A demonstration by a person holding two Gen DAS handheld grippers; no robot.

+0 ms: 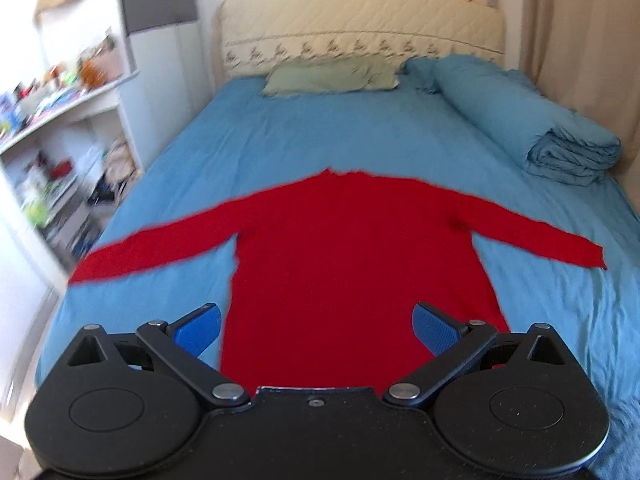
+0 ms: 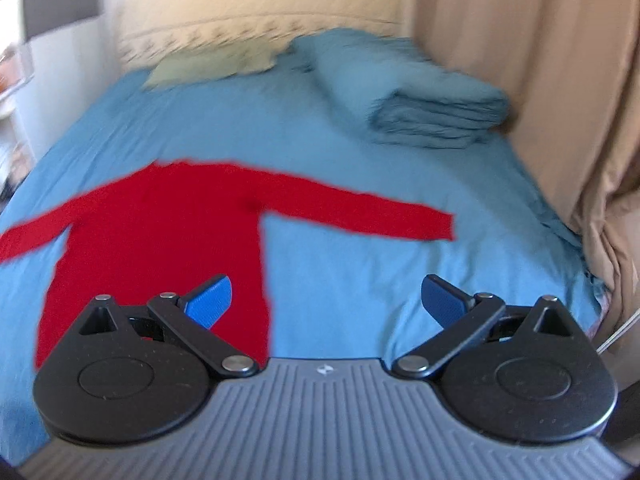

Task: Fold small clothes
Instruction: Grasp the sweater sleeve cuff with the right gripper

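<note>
A red long-sleeved sweater [image 1: 352, 248] lies flat on the blue bed sheet [image 1: 280, 136], sleeves spread out to both sides, collar toward the headboard. My left gripper [image 1: 316, 324] is open and empty, held above the sweater's lower hem. In the right wrist view the sweater [image 2: 168, 224] lies to the left, its right sleeve stretched toward the middle. My right gripper [image 2: 326, 302] is open and empty, above the sheet just right of the sweater's body.
A folded blue duvet [image 1: 520, 120] lies at the bed's far right, a green pillow [image 1: 332, 76] by the quilted headboard [image 1: 360, 24]. Cluttered white shelves [image 1: 60, 140] stand left of the bed. A beige curtain [image 2: 540, 80] hangs on the right.
</note>
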